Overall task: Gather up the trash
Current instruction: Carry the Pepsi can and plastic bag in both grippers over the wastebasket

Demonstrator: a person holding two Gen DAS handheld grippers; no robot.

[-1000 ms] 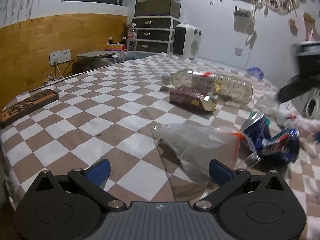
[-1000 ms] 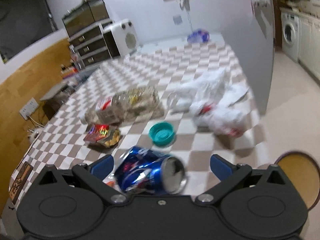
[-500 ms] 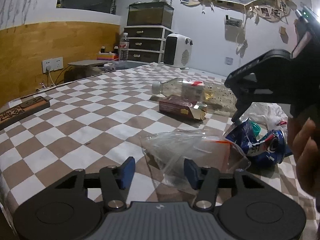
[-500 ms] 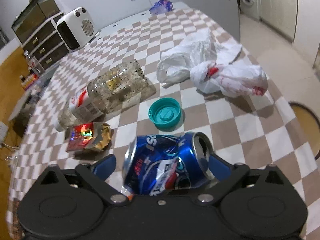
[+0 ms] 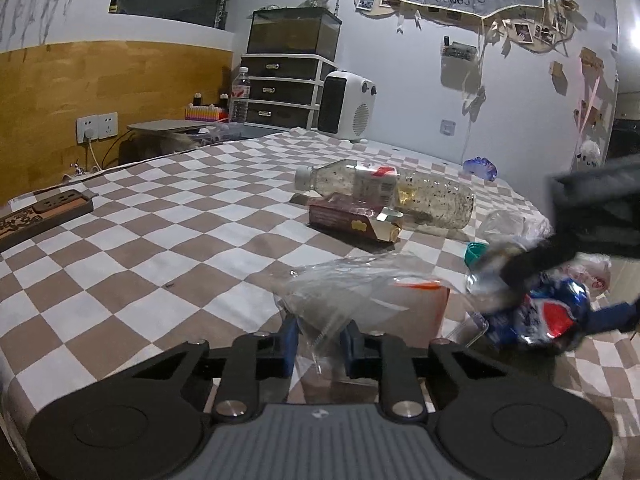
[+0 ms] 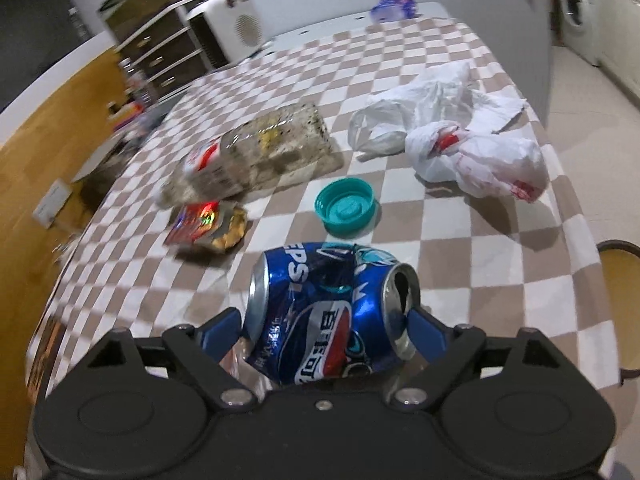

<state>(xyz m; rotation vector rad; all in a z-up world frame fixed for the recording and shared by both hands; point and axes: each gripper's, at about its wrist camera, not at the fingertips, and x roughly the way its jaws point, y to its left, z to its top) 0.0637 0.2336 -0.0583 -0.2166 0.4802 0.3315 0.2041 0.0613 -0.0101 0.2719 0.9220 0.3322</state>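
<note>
**Op:** Left gripper (image 5: 319, 342) is pinched narrow on the clear plastic bag (image 5: 360, 296) at its near edge; bag w/ orange strip lies on the checkered tablecloth (image 5: 132, 248) right ahead of my fingers. Right gripper (image 6: 326, 330) clamps the crushed blue Pepsi can (image 6: 326, 312) end to end, one blue pad on each end, can sideways across the jaws.

**Desk:** Can off the table?

**Op:** Can't tell for sure from the right wrist cam. Left wrist cam shows the same can (image 5: 540, 316) just beside the bag's far corner, right gripper's dark frame blurred above it.

**Desk:** What else is out there?

**Op:** Teal cap (image 6: 346, 206) sits open side up, near the can. Flattened foil snack box (image 6: 208, 226) lies beside it to the left, touching a clear bottle (image 6: 256, 156) on its side w/ specks inside. Crumpled white plastic bags (image 6: 452, 136) w/ red print are farther right, near the table edge. Power strip (image 5: 44, 214) at the far left edge; white heater (image 5: 346, 106) at the back by the wall.
</note>
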